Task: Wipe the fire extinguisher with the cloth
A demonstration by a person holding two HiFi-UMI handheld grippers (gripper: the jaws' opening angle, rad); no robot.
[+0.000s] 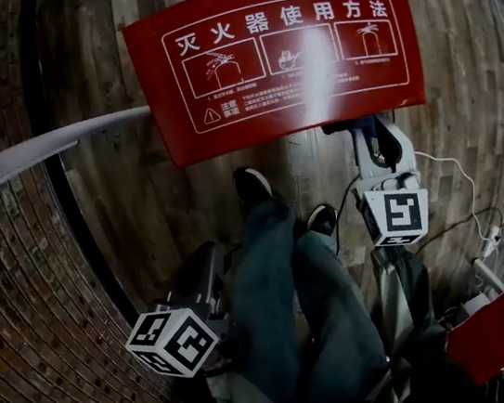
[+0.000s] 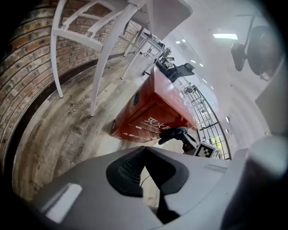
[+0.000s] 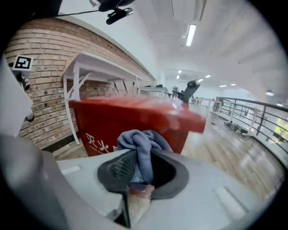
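A red fire extinguisher box (image 1: 278, 60) stands on the wooden floor, its lid printed with white instructions. No extinguisher itself shows in any view. My right gripper (image 1: 365, 129) is at the lid's near edge, and in the right gripper view it (image 3: 143, 155) is shut on a bunched blue-grey cloth (image 3: 141, 143) just in front of the box (image 3: 135, 119). My left gripper (image 1: 208, 273) hangs low at the left beside the person's legs. Its tips (image 2: 144, 150) meet with nothing between them. From there the box (image 2: 153, 114) and the right gripper (image 2: 175, 134) show ahead.
A brick wall (image 1: 35, 322) runs along the left, with a white table frame (image 2: 101, 49) standing against it. The person's legs and shoes (image 1: 254, 186) are below the box. A white cable (image 1: 460, 179) trails on the floor at right, near a red object (image 1: 492, 334). A railing (image 3: 252, 112) lies beyond.
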